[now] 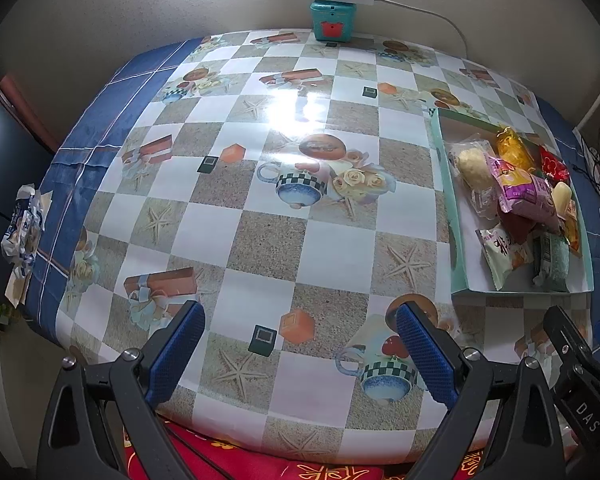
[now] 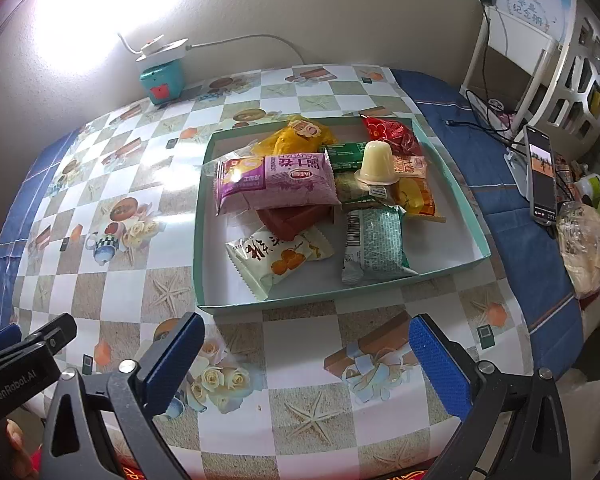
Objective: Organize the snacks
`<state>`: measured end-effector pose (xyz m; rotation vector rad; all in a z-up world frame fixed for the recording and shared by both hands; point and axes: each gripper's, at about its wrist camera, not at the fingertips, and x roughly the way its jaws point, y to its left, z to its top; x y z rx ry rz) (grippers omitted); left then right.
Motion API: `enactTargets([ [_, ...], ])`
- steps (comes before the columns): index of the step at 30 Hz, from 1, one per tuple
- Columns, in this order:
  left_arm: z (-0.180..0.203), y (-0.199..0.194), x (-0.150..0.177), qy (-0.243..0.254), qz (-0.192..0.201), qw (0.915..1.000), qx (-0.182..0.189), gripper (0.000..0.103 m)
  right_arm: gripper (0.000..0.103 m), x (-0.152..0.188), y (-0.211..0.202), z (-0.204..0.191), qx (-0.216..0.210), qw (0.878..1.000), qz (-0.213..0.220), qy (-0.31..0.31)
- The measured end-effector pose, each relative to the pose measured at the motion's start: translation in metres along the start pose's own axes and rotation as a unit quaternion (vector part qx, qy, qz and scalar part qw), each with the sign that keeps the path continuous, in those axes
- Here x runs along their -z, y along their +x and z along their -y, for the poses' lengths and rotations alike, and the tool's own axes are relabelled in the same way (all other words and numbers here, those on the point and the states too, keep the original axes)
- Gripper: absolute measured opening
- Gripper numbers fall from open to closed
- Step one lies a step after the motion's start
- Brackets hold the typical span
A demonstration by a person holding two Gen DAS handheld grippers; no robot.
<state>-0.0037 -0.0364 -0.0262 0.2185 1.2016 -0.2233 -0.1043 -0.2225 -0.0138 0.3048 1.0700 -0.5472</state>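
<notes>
A shallow teal box (image 2: 210, 304) (image 1: 460, 276) sits on the patterned table and holds several wrapped snacks. Among them are a purple packet (image 2: 276, 180) (image 1: 524, 196), a white packet with orange fruit (image 2: 280, 258) (image 1: 500, 256), a green-white packet (image 2: 376, 242), a yellow packet (image 2: 300, 132), a red packet (image 2: 388, 134) and a pale jelly cup (image 2: 376, 162). My right gripper (image 2: 306, 354) hovers open just in front of the box, with nothing between its blue pads. My left gripper (image 1: 300, 352) stands open over the table's near edge, left of the box, holding nothing.
A teal device (image 1: 332, 20) with a white power strip on top stands at the far wall. A crumpled wrapper (image 1: 24, 228) lies at the table's left edge. Right of the table are a phone on a stand (image 2: 542, 176), cables and a bagged item (image 2: 584, 248).
</notes>
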Motion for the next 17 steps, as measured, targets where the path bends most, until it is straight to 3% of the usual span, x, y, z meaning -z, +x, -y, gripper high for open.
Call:
enactTargets([
  [17, -0.0014, -0.0036, -0.0009, -0.006, 0.01, 0.9999, 0.012, 0.097, 0.103, 0.0022, 0.0015, 0.0013, -0.001, 1.0, -0.002, 0.001],
])
